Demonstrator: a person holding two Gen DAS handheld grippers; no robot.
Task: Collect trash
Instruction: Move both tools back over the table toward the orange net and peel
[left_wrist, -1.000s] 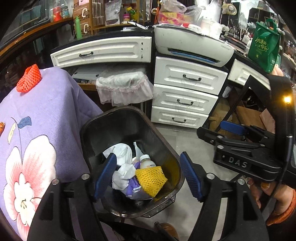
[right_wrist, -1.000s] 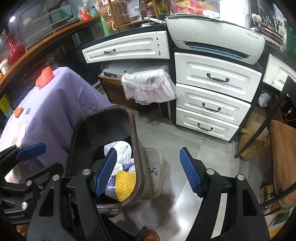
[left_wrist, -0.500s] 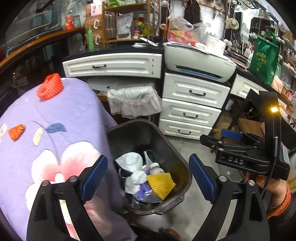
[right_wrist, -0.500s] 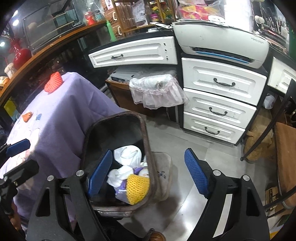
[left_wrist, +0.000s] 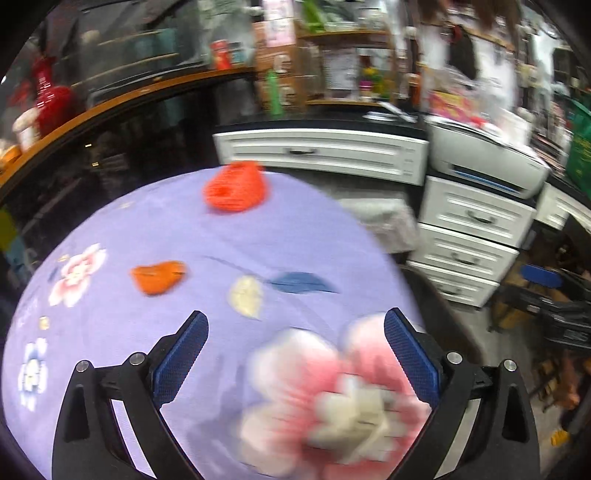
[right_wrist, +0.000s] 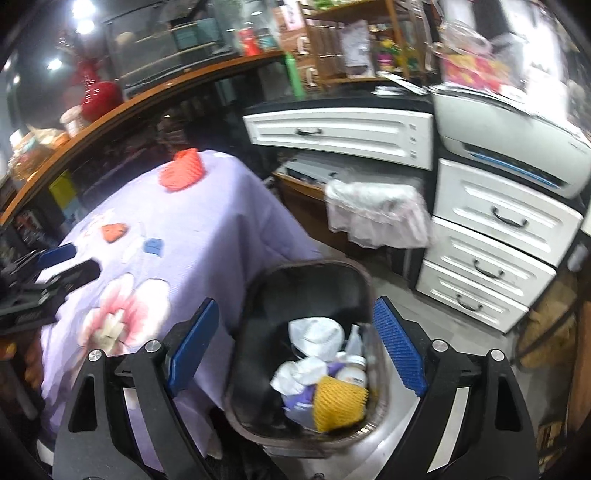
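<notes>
**Trash items on tabletop and in bin, both jaws wide and empty**

Left gripper (left_wrist: 295, 354): low centre of the left wrist view, over the purple flowered tabletop (left_wrist: 192, 236); jaws wide, just been opening, nothing between them.

Right gripper (right_wrist: 295, 350): low centre of the right wrist view, above the black trash bin (right_wrist: 258, 321); jaws wide, just been opening, holding nothing.

Red foam net (left_wrist: 236, 186): upper centre of the left view, lying at the far edge of the tabletop.

Orange scrap (left_wrist: 159, 277): left of centre in the left view, on the tabletop, well apart from the red net.

Trash bin contents, lower centre of the right view: yellow foam net (right_wrist: 338, 402), white crumpled paper (right_wrist: 314, 336), small white bottle (right_wrist: 352, 371), touching one another.

White drawers (right_wrist: 495, 243): right of frame, behind the bin.
</notes>
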